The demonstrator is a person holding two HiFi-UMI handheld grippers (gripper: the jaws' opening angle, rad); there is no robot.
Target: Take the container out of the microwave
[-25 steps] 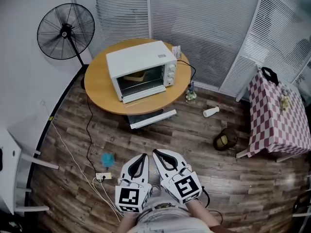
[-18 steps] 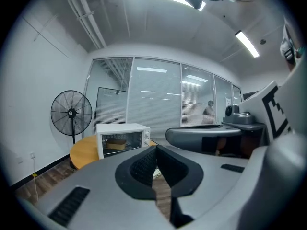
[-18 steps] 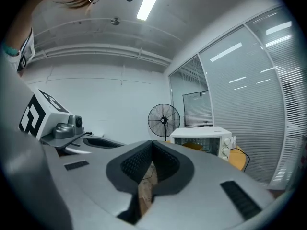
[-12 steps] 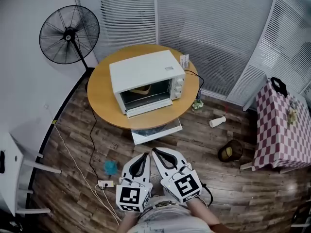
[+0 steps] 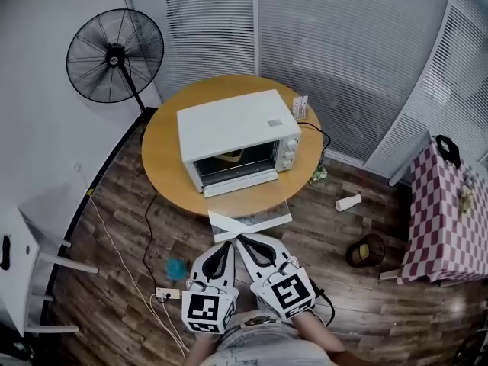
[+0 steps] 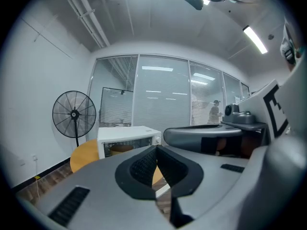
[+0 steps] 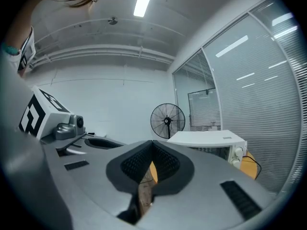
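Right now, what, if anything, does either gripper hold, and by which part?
Nothing. The left gripper and right gripper both have their jaws shut and empty; the container sits inside the microwave, untouched.

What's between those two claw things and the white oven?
In the head view, a flat white panel lies there, partly under the round table.

The white box-shaped microwave [image 5: 236, 124] stands upright mid-table [image 5: 162, 158] at 12 o'clock, its door [image 5: 241, 182] folded down toward 6 o'clock, knobs [image 5: 289, 150] at its 3 o'clock end. A tan container [image 5: 232, 156] sits inside the cavity, about midway across.
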